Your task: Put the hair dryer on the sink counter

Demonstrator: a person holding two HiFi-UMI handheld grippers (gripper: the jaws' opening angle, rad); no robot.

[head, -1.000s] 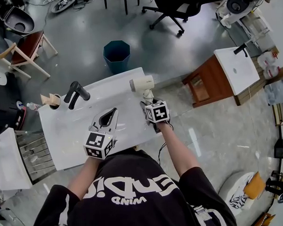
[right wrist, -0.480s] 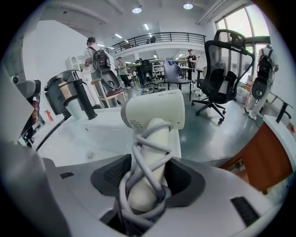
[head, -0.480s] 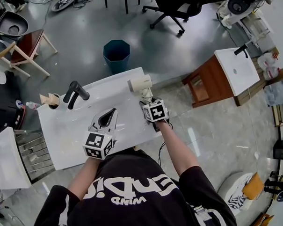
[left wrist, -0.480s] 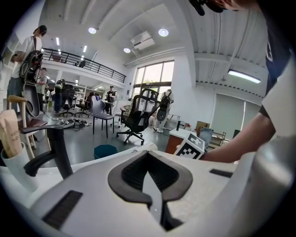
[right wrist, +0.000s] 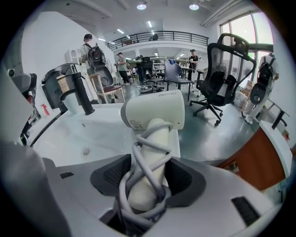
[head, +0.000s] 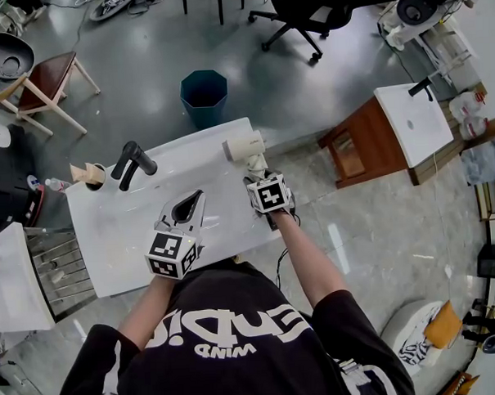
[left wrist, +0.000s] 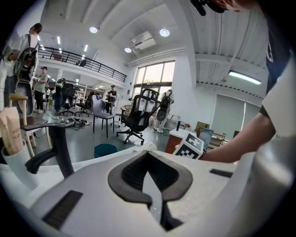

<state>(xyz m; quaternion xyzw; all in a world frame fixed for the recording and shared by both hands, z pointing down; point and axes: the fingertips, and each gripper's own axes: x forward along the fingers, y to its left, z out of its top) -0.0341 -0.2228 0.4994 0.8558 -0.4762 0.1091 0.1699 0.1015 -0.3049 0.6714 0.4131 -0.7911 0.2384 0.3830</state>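
One hair dryer (right wrist: 155,109) is clamped by its cord-wrapped handle in the right gripper (right wrist: 150,166), handle axis running far, head over the tabletop's (head: 122,239) far right corner; the left gripper (left wrist: 148,157) sits empty, jaws together.

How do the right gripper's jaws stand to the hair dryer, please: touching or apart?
Touching. In the right gripper view, the hair dryer stands between the jaws of the right gripper, and both press on its cord-wrapped handle.
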